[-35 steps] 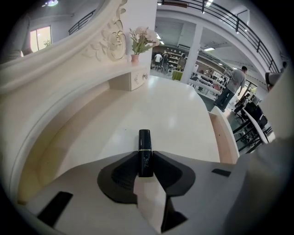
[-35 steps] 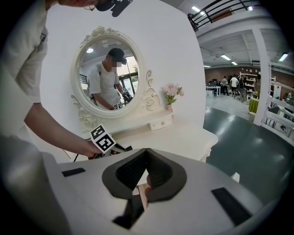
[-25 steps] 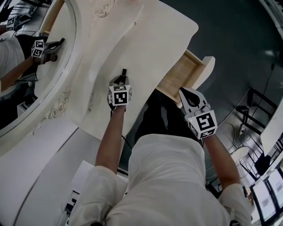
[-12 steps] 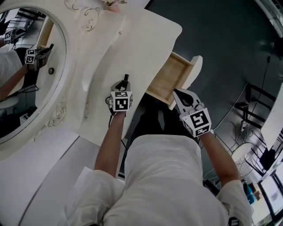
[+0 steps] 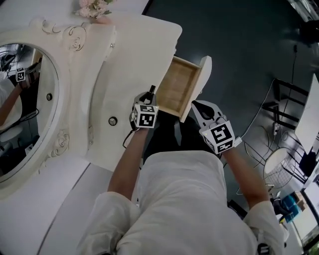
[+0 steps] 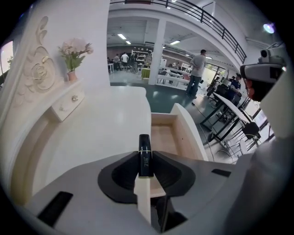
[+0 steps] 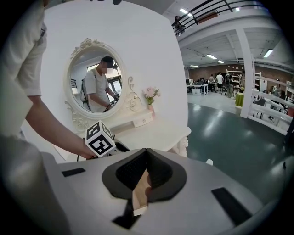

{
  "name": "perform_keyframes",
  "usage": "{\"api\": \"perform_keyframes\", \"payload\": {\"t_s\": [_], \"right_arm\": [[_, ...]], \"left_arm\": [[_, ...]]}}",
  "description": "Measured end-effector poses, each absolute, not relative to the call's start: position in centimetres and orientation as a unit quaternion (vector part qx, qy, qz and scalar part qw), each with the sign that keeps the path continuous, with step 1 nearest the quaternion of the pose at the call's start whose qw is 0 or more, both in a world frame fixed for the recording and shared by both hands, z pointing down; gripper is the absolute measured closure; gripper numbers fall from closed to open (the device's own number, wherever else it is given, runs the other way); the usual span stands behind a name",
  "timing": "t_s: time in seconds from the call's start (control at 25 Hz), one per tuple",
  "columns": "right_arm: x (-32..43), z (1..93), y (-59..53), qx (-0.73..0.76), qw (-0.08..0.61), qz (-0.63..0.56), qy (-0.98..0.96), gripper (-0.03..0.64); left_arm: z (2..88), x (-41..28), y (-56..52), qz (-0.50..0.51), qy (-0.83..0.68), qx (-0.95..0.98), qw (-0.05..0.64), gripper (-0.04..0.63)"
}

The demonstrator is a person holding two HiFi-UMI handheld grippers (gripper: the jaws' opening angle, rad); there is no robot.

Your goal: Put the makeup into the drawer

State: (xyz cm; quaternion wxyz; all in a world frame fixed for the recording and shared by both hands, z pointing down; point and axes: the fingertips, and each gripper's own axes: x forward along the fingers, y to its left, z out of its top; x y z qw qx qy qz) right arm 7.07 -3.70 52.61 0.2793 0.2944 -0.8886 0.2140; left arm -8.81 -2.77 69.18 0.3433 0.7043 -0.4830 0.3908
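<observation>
wide and bright, the hall lies beyond the drawer [image 5: 177,87], yet our work is close in. we judge the step in hand to be carrying the makeup [image 6: 145,148] across to the drawer. the left claw [image 5: 149,96] is clamped on this slim black tube, which stands up out of the tips. it is just beside the drawer's side wall, on the surface side of it, not yet over the bare wood.

to do this well, we should bring the tube over that wall until it hangs above the middle of the drawer. then we sink it low and part the claw only when the tube is near the bottom, so it lies down and does not bounce or roll. laying it along the drawer's length looks safest to us.

the right claw [image 5: 198,106] has its tips together with nothing between them, just beside the near end of the drawer's front panel. we would keep it clear of the tube's path, or rest it on the front if the drawer slides.

dark, glossy floor [image 5: 239,45] spreads past the drawer's front. on the drawer's other side runs the white surface [image 5: 132,64] it is pulled out from. farther from the drawer stands the oval mirror [image 5: 25,109] in its carved frame. well beyond the drawer's far end is a small pot of pale flowers [image 5: 92,7].
</observation>
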Motion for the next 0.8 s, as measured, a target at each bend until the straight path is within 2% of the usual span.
{"api": "perform_keyframes", "payload": {"t_s": [0.44, 0.8], "right_arm": [[10.9, 53.9, -3.2, 0.318, 0.274, 0.239, -0.875, 0.593], [12.5, 56.4, -2.9, 0.327, 0.276, 0.262, -0.865, 0.592]], "left_arm": [[71.8, -0.7, -3.8, 0.417, -0.439, 0.724, 0.33, 0.492], [76.1, 1.0, -3.7, 0.43, -0.446, 0.709, 0.337, 0.492]]}}
